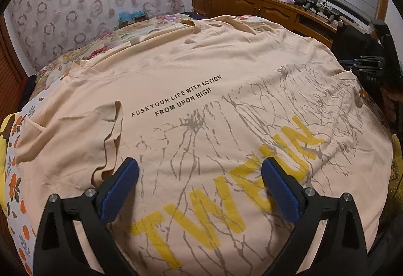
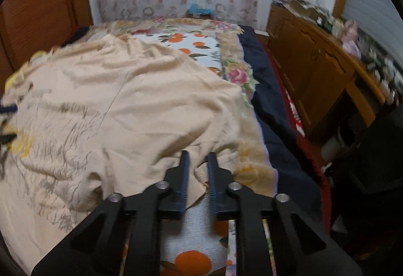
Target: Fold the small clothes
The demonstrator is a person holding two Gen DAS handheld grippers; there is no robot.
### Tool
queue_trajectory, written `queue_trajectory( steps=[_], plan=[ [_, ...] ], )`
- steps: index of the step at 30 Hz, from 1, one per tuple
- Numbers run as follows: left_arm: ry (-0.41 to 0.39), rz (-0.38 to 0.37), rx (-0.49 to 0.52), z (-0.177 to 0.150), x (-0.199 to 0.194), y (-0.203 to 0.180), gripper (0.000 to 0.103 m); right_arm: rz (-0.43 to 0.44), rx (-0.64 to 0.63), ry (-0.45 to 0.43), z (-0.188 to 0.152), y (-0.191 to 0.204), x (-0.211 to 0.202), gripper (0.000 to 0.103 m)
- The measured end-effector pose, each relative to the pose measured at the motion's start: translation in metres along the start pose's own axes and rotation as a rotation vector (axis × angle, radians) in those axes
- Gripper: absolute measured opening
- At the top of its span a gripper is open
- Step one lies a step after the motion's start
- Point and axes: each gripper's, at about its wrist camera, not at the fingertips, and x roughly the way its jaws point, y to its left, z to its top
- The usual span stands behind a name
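Beige T-shirt (image 1: 201, 105) spread print-up on the floral bedspread (image 2: 201, 47), under and ahead of both my tongs | my left gripper (image 1: 200, 175) gapes wide over the yellow lettering, nothing between its pads | my right gripper (image 2: 199, 165) is pinched narrow on the shirt's near edge | wooden cabinet (image 2: 314, 74) off to its right.

Dim, fisheye-warped; right view motion-blurred

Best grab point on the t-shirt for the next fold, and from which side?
Take the t-shirt by its loose edge at the near right, where the fabric bunches up off the bedsheet. Come in low from the near side. The right hand-held gripper looks already narrowed on that edge; the left hand-held gripper hangs open over the print.
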Motion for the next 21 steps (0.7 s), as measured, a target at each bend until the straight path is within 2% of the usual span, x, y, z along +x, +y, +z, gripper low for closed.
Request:
queue_trajectory(
  steps=[3,8,15,21],
  plan=[
    [0.002,0.002,-0.003,0.001,0.000,0.000,0.101,-0.012,-0.036,0.000,0.000,0.006,0.000,0.004],
    [-0.002,-0.002,-0.012,0.001,-0.001,0.000,0.101,-0.017,-0.001,-0.039,0.002,0.003,-0.005,0.002],
    [-0.164,-0.042,-0.093,0.005,-0.038,0.001,0.101,0.004,0.026,-0.122,0.022,0.001,-0.025,0.002],
    [-0.278,-0.032,-0.121,0.019,-0.061,0.003,0.101,0.082,0.029,-0.197,0.044,0.016,-0.037,0.002]
  ],
)
